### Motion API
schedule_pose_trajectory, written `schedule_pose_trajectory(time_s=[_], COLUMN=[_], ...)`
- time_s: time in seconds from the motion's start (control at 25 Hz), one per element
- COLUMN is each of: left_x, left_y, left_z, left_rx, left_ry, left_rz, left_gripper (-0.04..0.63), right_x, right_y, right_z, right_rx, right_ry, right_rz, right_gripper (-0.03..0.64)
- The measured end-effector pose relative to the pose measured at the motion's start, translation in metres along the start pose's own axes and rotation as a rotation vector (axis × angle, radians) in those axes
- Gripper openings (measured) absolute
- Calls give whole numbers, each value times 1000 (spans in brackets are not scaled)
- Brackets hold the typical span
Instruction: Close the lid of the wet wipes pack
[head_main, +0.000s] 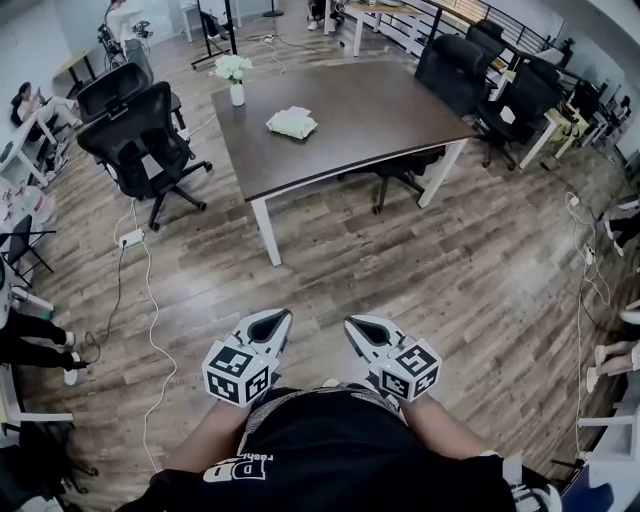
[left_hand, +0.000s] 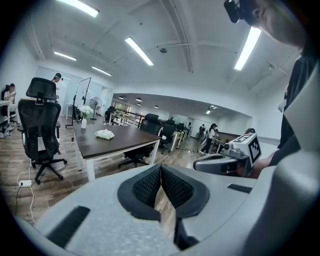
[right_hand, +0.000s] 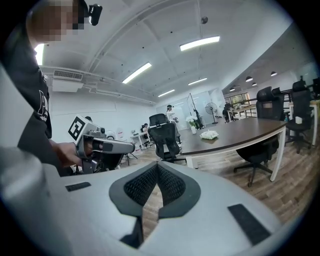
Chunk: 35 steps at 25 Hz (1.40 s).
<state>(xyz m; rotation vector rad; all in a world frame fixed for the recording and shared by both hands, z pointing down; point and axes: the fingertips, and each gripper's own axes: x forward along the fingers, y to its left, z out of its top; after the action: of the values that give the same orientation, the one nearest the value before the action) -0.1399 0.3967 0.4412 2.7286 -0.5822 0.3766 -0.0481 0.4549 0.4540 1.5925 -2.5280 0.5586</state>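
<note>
The wet wipes pack (head_main: 292, 123), a pale soft packet, lies on the dark brown table (head_main: 370, 120) far ahead of me. It also shows small in the left gripper view as the pack (left_hand: 104, 134) and in the right gripper view as the pack (right_hand: 209, 134). My left gripper (head_main: 272, 322) and right gripper (head_main: 358, 325) are held close to my body, side by side over the wooden floor, well short of the table. Both have their jaws shut with nothing between them. In the left gripper view the left gripper (left_hand: 160, 166) points toward the table.
A white vase of flowers (head_main: 234, 78) stands at the table's far left corner. Black office chairs (head_main: 143, 140) stand left of the table, others (head_main: 455, 70) at its right side. A white cable (head_main: 140, 290) runs across the floor at left. People sit at the left edge.
</note>
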Motion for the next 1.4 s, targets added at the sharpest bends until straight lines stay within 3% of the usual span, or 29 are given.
schedule_pose_trajectory(time_s=[0.4, 0.64, 0.88, 1.4], left_x=[42, 51, 78, 145], left_y=[-17, 0, 40, 171], left_z=[3, 1, 11, 87], left_rx=[27, 18, 1, 23], left_ry=[32, 46, 40, 32], left_rz=[29, 47, 50, 17], left_gripper=[20, 20, 20, 20], right_x=[-12, 8, 39, 165], right_y=[-48, -61, -90, -158], right_z=[1, 0, 5, 72], right_rx=[18, 28, 35, 31], right_ry=[12, 23, 43, 55], right_rz=[28, 42, 26, -14], right_gripper=[5, 5, 5, 5])
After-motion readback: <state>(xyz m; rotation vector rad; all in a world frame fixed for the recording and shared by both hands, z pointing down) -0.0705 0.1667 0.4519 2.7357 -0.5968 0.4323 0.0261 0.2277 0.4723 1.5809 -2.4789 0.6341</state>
